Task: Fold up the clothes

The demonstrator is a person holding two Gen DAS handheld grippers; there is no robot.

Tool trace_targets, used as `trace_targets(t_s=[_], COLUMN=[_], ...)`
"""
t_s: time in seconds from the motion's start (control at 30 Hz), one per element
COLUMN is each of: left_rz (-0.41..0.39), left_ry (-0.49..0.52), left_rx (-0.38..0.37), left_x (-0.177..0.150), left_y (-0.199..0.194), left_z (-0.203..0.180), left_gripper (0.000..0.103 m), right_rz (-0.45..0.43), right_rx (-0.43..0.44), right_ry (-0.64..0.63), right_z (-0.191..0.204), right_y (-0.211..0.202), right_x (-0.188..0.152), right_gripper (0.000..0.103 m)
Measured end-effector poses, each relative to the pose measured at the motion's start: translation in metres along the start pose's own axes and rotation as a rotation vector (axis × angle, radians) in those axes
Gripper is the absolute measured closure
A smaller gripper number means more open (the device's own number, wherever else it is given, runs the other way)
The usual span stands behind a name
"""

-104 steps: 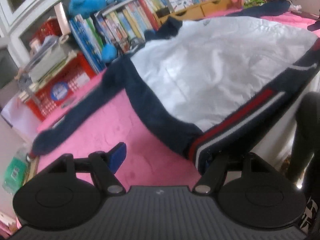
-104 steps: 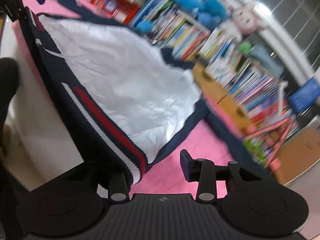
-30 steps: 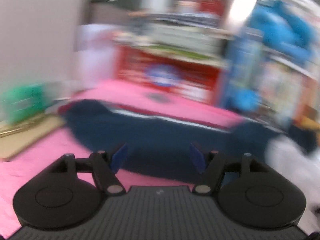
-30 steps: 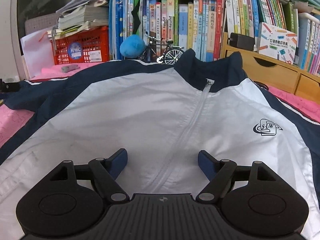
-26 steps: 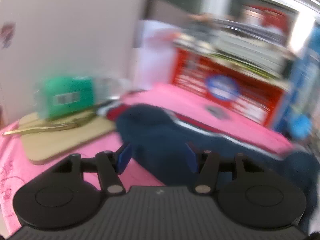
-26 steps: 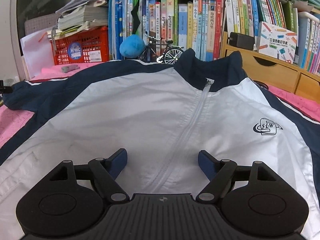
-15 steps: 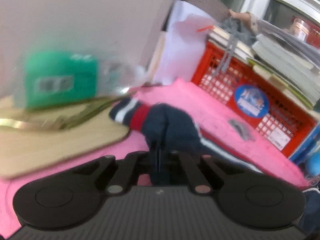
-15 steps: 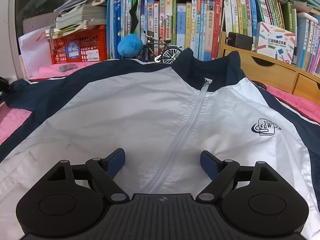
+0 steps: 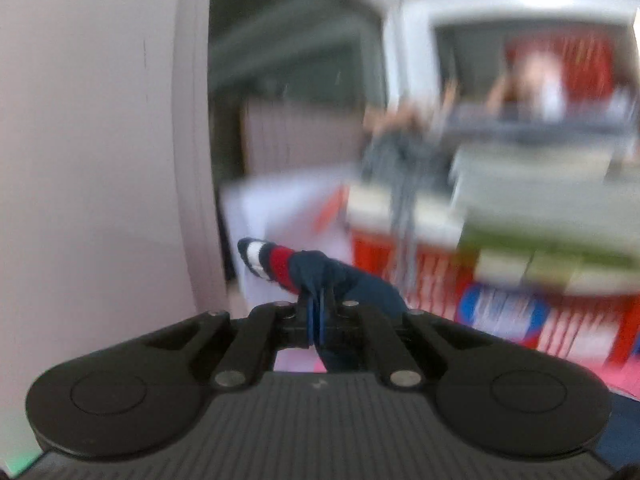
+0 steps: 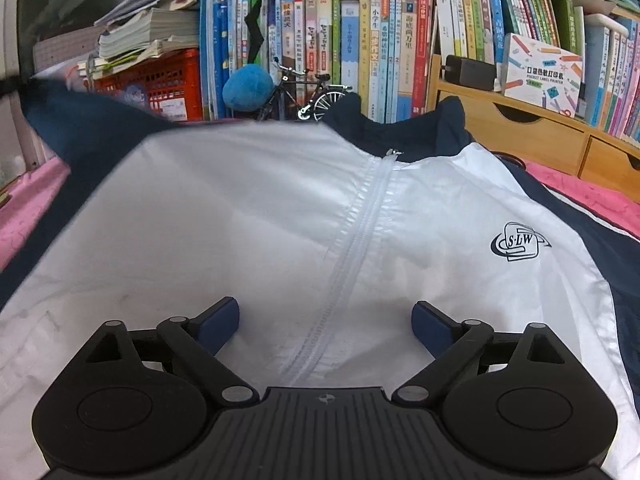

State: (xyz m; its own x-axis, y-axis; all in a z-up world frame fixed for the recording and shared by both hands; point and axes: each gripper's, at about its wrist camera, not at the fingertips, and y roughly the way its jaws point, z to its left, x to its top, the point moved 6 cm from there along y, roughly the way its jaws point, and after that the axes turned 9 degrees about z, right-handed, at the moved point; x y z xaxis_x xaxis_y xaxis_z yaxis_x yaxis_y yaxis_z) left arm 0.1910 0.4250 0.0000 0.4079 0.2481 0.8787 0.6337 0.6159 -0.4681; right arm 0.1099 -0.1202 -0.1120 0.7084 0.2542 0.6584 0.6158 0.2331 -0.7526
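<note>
Left fingers: in the left wrist view we see them pressed together on the navy sleeve, the blue pads pinching the fabric so no gap shows between them.
Left gripper: we read it as clamped on the sleeve just behind the cuff.
Cuff: we see it poking out past the fingertips, banded white, navy and red, lifted clear of the surface below.
Sleeve cloth: we see navy fabric bunched at the pinch and trailing down to the right of the gripper.
Left background: we find it heavily blurred; a red crate with a blue round label and a pale wall are all we can make out.
Right fingers: in the right wrist view we see them spread wide and opening, with nothing gripped between the blue pads.
Right gripper: we see it hanging over the lower front of the jacket, the zip running up between the fingers.
Jacket: we see it lying front up on the pink cover, white body panels, navy collar and navy side sleeves, zipped closed.
Logo: we see a navy emblem on the chest panel right of the zip.
Raised sleeve: we see the navy sleeve at the left lifted off the cover and blurred.
Bookshelf: we see rows of upright books behind the collar, with a model bicycle and a blue plush ball in front.
</note>
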Motion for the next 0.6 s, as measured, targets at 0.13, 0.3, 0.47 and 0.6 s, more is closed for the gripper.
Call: trace_targets(t_s=[0.13, 0.3, 0.47, 0.6], left_rz=[0.218, 0.199, 0.184, 0.197], left_ry=[0.054, -0.019, 0.123, 0.296], left_rx=[0.036, -0.033, -0.401, -0.744], left_x=[-0.039, -0.046, -0.065, -0.101], left_y=[0.033, 0.006, -0.092, -0.182], left_z=[-0.004, 0.003, -0.058, -0.154], left_gripper=[0.08, 0.056, 0.061, 0.059], right_rz=[0.005, 0.01, 0.011, 0.012], right_rx=[0.003, 0.009, 0.009, 0.009], right_ry=[0.003, 0.004, 0.004, 0.004], right_z=[0.0, 0.0, 0.0, 0.0], right_y=[0.0, 0.0, 0.0, 0.001], right_x=[0.001, 0.002, 0.002, 0.002], right_gripper=[0.007, 0.005, 0.005, 0.005])
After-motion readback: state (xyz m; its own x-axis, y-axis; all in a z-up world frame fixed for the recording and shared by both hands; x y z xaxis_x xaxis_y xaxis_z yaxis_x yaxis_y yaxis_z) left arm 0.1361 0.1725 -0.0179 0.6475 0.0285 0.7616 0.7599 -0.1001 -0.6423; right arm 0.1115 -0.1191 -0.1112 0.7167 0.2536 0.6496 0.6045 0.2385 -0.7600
